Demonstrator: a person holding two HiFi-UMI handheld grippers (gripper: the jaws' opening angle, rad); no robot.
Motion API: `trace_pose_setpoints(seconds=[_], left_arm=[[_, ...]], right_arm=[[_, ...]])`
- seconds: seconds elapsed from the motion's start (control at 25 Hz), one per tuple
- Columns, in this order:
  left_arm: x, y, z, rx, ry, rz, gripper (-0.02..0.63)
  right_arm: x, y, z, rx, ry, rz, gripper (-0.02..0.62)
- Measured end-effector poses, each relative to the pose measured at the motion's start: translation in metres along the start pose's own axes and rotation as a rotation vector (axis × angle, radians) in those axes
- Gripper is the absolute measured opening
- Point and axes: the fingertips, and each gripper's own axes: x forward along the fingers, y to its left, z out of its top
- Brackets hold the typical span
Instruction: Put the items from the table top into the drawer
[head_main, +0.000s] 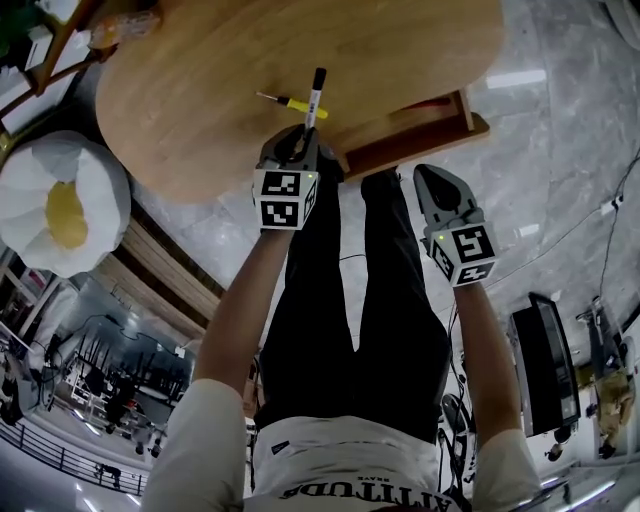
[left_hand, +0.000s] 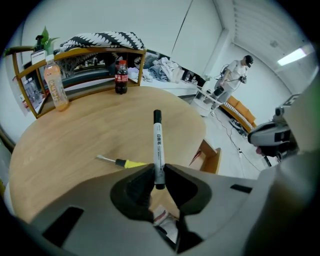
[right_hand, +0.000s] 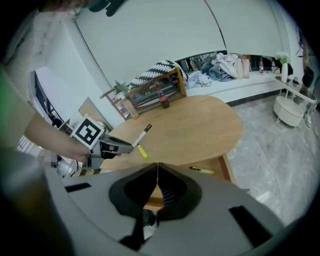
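A white marker with a black cap (left_hand: 158, 147) sticks out forward from my left gripper (left_hand: 159, 170), whose jaws are shut on its lower end. In the head view the marker (head_main: 314, 100) reaches over the near edge of the round wooden table (head_main: 200, 60). A yellow-handled screwdriver (head_main: 290, 101) lies on the table just left of it. The wooden drawer (head_main: 420, 130) stands open under the table edge, to the right; a yellow item (right_hand: 201, 170) lies in it. My right gripper (head_main: 432, 180) hangs over the floor near the drawer, jaws shut and empty.
At the table's far side stands a wooden rack (left_hand: 80, 55) with an orange drink bottle (left_hand: 55, 85) and a cola bottle (left_hand: 120, 77) in front of it. A person (left_hand: 235, 75) stands in the background. A white trolley (right_hand: 292, 107) is on the marble floor at right.
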Motion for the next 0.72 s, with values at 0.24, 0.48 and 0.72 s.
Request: trace_pose_setpoints(seconds=[0.24,0.48,0.72], left_arm=[[0.012,-0.037,-0.009,0.055,0.011,-0.065,0.081],[0.024,-0.082,-0.031,0.171,0.057,-0.167,0.081],[0.042,-0.108,-0.057,0.243,0.114,-0.230,0.081]], right_arm=[[-0.007,-0.011,-0.014,0.018,-0.002,-0.002,0.020],[-0.015,-0.021,-0.033,0.043,0.002,-0.004,0.020],[-0.017,-0.031,-0.050,0.066,0.004,-0.009,0.020]])
